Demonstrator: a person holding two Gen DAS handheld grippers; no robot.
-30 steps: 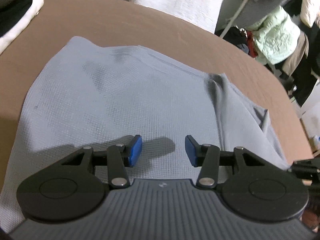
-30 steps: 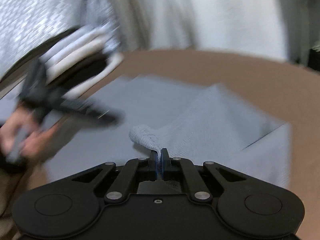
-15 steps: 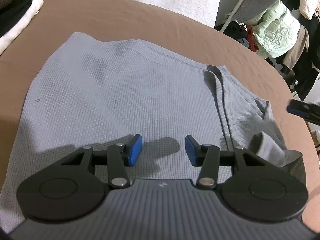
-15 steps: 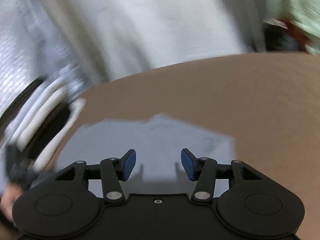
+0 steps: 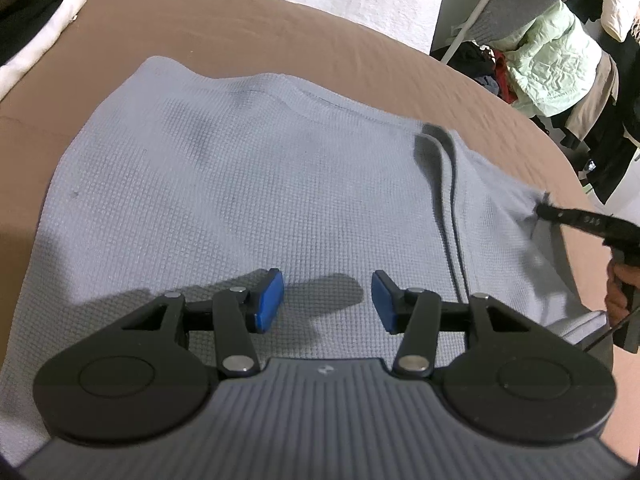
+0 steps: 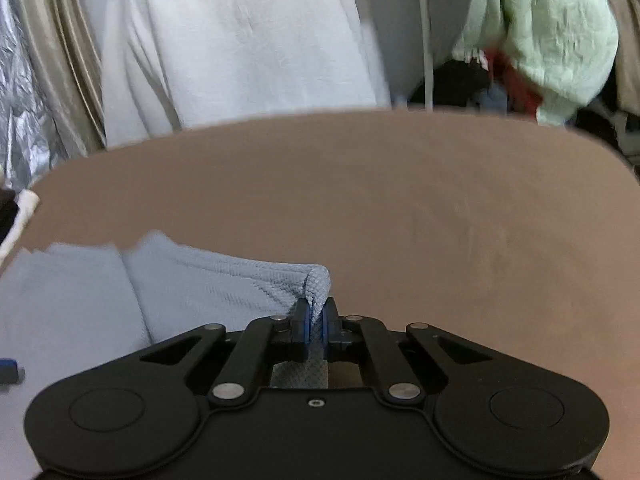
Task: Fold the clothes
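Half a second ago my right hand-held gripper gaped; now it pinches the grey waffle-knit shirt's right edge for folding, while my left hand-held gripper hovers above the shirt, jaws opening, empty.

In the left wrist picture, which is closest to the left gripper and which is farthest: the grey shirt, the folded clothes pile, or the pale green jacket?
From the left gripper, whose jaws are opening with nothing between them:
1. Grey shirt, right under its fingers.
2. Folded clothes pile, far left on the brown table.
3. Pale green jacket, beyond the table's far right edge.
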